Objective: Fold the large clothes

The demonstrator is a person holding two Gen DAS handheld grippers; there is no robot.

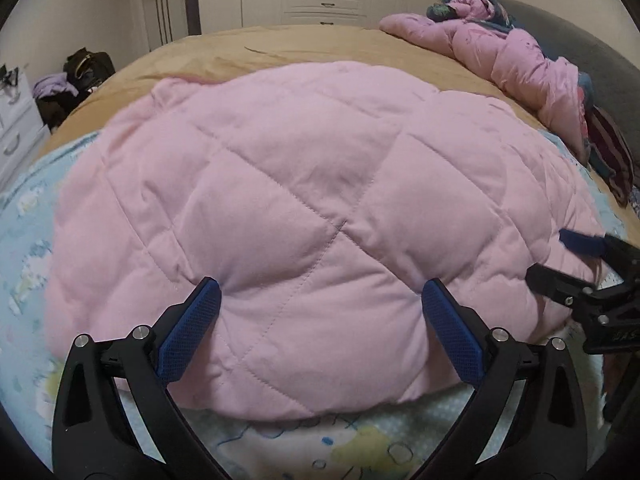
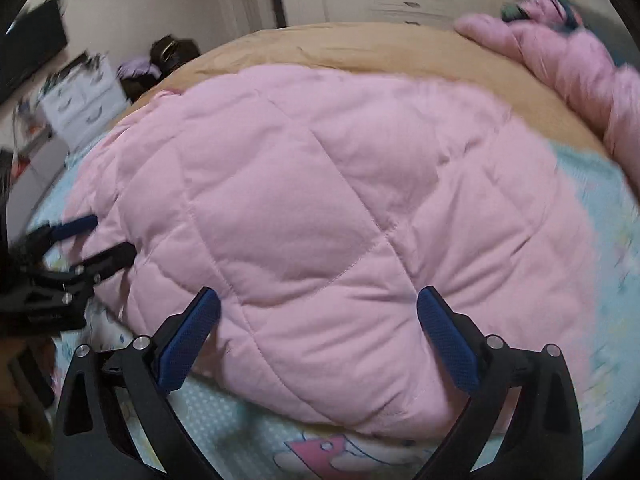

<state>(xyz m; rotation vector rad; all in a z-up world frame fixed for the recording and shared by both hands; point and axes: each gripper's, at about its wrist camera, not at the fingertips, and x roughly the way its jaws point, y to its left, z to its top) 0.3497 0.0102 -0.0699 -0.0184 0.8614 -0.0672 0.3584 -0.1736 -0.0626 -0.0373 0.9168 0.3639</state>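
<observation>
Left wrist: quilted garment (image 1: 312, 216) lies flat, long axis across the bed (image 1: 280, 46). Left gripper (image 1: 320, 304) and right gripper (image 2: 318, 308) both gape wide, holding nothing.

The left gripper (image 1: 320, 300) tilts steeply downward, its blue-padded fingers (image 1: 192, 330) spread wide with nothing clamped between them. The right gripper (image 2: 318, 300) matches it — same downward pitch, fingers (image 2: 448, 336) fully apart, pressing on nothing. Each shows at the edge of the other's view — side by side, near, not touching.
</observation>
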